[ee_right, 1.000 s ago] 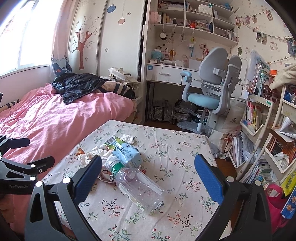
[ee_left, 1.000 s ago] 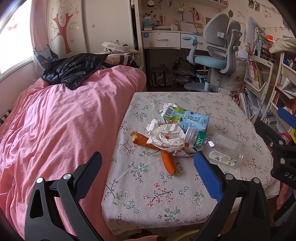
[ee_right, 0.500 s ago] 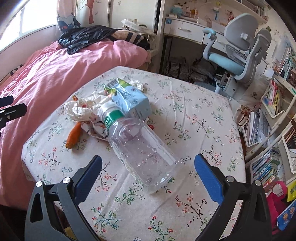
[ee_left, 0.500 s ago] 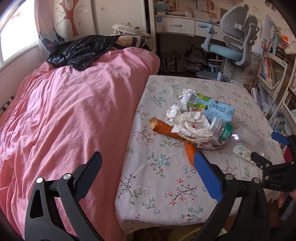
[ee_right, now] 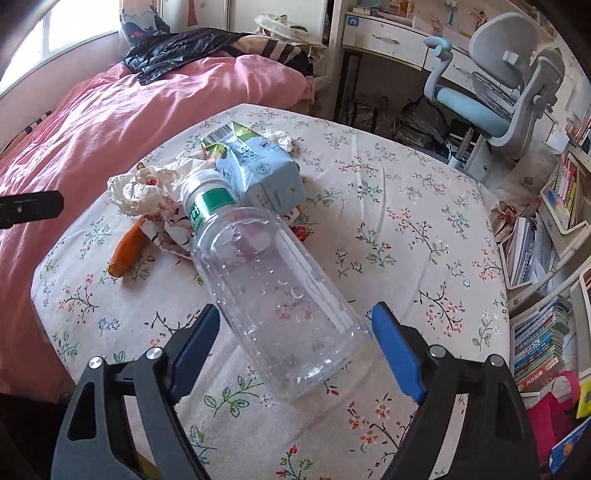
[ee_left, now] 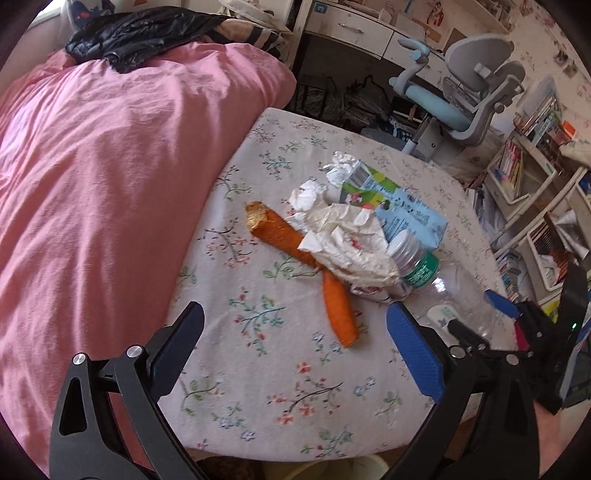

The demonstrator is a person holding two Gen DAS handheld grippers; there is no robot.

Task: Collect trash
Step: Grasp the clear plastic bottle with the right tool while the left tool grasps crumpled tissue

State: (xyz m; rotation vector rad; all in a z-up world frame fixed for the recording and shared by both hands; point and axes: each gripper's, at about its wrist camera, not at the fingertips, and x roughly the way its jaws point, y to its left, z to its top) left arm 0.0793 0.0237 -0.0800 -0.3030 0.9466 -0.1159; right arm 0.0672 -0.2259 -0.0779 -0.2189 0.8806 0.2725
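Observation:
A pile of trash lies on the floral tablecloth (ee_left: 258, 369): a clear plastic bottle (ee_right: 273, 280) with a green label on its side, a blue milk carton (ee_right: 258, 170), crumpled white paper (ee_left: 351, 243) and an orange carrot (ee_left: 336, 306). My right gripper (ee_right: 291, 350) is open, its blue pads on either side of the bottle's base, close to it. My left gripper (ee_left: 291, 343) is open and empty above the near table edge, short of the carrot. The right gripper also shows in the left wrist view (ee_left: 480, 325).
A bed with a pink cover (ee_left: 92, 166) lies left of the table, with a black garment (ee_left: 140, 33) on it. A grey office chair (ee_right: 498, 92) and a desk stand behind. Bookshelves (ee_right: 554, 258) crowd the right side.
The right gripper has moved down and forward until its open fingers flank the bottle's base. The left gripper has moved closer over the table's near edge, toward the carrot.

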